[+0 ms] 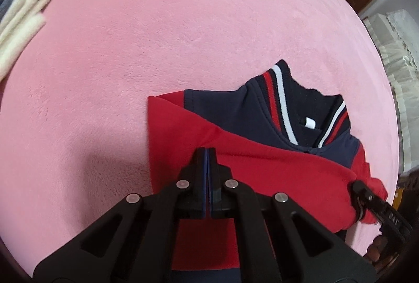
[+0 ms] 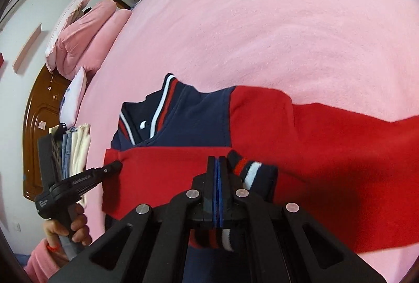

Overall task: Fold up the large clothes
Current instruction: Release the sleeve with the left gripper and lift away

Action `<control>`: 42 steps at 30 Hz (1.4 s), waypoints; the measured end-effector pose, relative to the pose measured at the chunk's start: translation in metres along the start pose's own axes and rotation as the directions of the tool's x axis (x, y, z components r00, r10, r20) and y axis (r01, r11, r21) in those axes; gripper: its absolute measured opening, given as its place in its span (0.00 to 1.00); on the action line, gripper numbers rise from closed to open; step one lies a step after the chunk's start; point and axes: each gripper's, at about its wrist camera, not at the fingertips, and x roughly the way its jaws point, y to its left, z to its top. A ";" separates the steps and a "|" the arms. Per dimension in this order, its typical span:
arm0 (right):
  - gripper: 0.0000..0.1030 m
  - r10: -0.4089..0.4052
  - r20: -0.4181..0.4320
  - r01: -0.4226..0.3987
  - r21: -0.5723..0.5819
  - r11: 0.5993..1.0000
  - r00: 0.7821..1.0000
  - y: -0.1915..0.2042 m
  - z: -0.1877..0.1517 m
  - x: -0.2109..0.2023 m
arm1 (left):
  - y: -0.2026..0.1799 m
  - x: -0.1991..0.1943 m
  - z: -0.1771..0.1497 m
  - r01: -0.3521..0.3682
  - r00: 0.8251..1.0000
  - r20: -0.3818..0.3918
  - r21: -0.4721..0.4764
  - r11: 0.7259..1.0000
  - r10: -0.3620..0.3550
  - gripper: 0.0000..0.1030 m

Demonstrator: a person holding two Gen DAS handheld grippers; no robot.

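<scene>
Red and navy fleece fills the lower half of both my wrist views: the jacket lies on the pink blanket, its striped collar pointing toward one o'clock in the left view. One red sleeve stretches off toward three o'clock in the right view, and a striped cuff sits just beside my right gripper's tip at one o'clock from it.

My left gripper is clenched, pads pressed together with no cloth visible between them, hovering over the jacket's red panel. My right gripper is likewise clamped on nothing I can make out, poised above the folded red front. From the right view I see my left gripper's tip at nine o'clock, at the jacket's edge, with a hand round its handle.

Folded pale clothes are stacked at ten o'clock in the left view, well apart from the jacket.
</scene>
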 end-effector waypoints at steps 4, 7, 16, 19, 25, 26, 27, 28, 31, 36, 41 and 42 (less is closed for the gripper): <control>0.09 -0.040 0.024 0.040 0.028 0.999 0.999 0.003 -0.004 -0.033 | -0.015 -0.025 -0.014 -0.071 0.997 0.014 0.028 0.997 0.071 0.03; 0.25 -0.074 0.050 0.073 0.035 0.997 0.996 0.015 -0.023 -0.058 | -0.015 -0.046 -0.039 -0.047 0.999 -0.006 0.091 0.995 0.048 0.23; 0.72 -0.191 0.038 0.188 0.059 0.980 0.981 0.054 -0.103 -0.111 | -0.011 -0.108 -0.123 -0.075 0.992 -0.086 0.140 0.987 0.087 0.57; 0.82 -0.193 0.030 0.189 0.099 0.977 0.981 0.062 -0.130 -0.127 | 0.001 -0.124 -0.140 -0.047 0.982 -0.173 0.137 0.990 0.070 0.58; 0.86 -0.223 0.037 0.210 0.213 0.954 0.974 0.059 -0.177 -0.163 | 0.004 -0.149 -0.160 -0.057 0.976 -0.196 0.207 0.977 0.098 0.65; 0.86 -0.226 0.033 0.212 0.242 0.947 0.973 0.055 -0.186 -0.167 | 0.001 -0.150 -0.161 -0.060 0.976 -0.191 0.219 0.974 0.103 0.66; 0.86 -0.226 0.028 0.210 0.273 0.939 0.974 0.050 -0.194 -0.172 | -0.002 -0.151 -0.162 -0.058 0.977 -0.188 0.228 0.972 0.103 0.67; 0.86 -0.221 0.026 0.204 0.293 0.934 0.975 0.046 -0.197 -0.172 | -0.006 -0.153 -0.165 -0.051 0.977 -0.188 0.234 0.971 0.097 0.68; 0.86 -0.210 0.039 0.181 0.373 0.910 0.977 0.025 -0.211 -0.184 | -0.022 -0.154 -0.174 -0.032 0.981 -0.179 0.249 0.968 0.079 0.68; 0.87 -0.281 0.044 0.232 0.450 0.863 0.959 -0.011 -0.220 -0.195 | -0.068 -0.150 -0.202 -0.070 0.979 -0.153 0.381 0.922 0.137 0.68; 0.87 -0.292 0.043 0.224 0.540 0.812 0.955 -0.055 -0.215 -0.210 | -0.118 -0.147 -0.228 -0.039 0.970 -0.204 0.407 0.913 0.133 0.68; 0.87 -0.305 0.047 0.228 0.557 0.798 0.951 -0.065 -0.213 -0.215 | -0.126 -0.145 -0.230 -0.035 0.969 -0.211 0.404 0.914 0.130 0.68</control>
